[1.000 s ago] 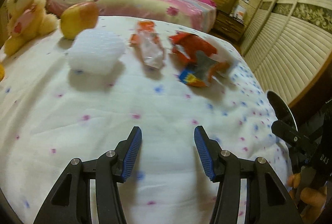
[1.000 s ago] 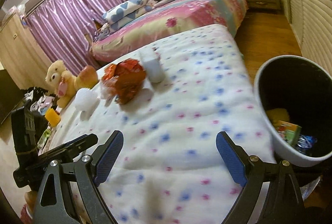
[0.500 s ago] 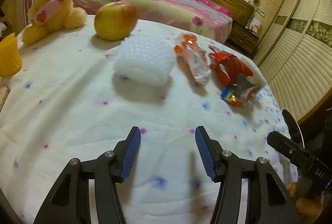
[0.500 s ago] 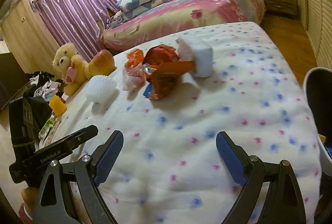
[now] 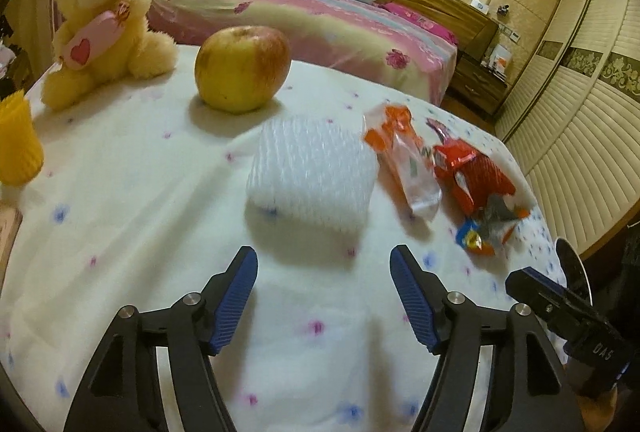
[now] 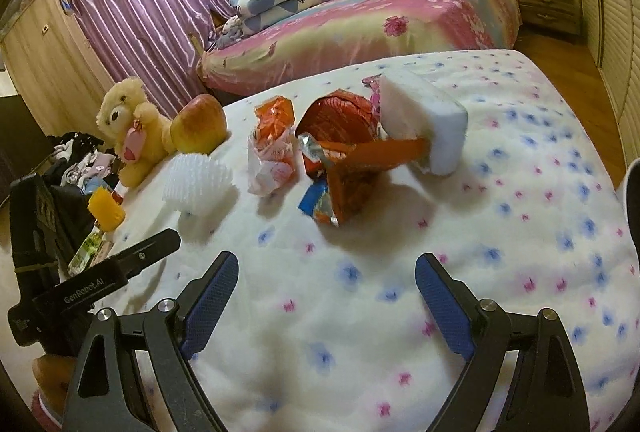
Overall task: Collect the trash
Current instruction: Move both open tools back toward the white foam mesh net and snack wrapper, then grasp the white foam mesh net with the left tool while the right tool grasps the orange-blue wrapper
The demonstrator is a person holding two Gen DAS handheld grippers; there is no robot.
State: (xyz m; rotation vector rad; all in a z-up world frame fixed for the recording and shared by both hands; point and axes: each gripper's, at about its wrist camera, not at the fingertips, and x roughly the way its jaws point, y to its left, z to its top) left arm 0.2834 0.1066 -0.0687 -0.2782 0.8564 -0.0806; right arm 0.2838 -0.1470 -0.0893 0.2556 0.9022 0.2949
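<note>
1. Trash: white foam net (image 5: 312, 172) lay just beyond the left gripper (image 5: 324, 296), whose jaws were opening with nothing between them.
2. Right gripper (image 6: 326, 292): jaws spread and closing slightly, empty.
3. Farther right: orange wrapper (image 5: 404, 156), red wrapper (image 5: 472, 172).
4. Far left: apple (image 5: 242, 68), teddy bear (image 5: 102, 20).

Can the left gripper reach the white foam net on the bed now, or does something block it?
Probably yes. The left gripper is empty, its jaws opening, and only bare bedspread lies between it and the white foam net straight ahead.
</note>
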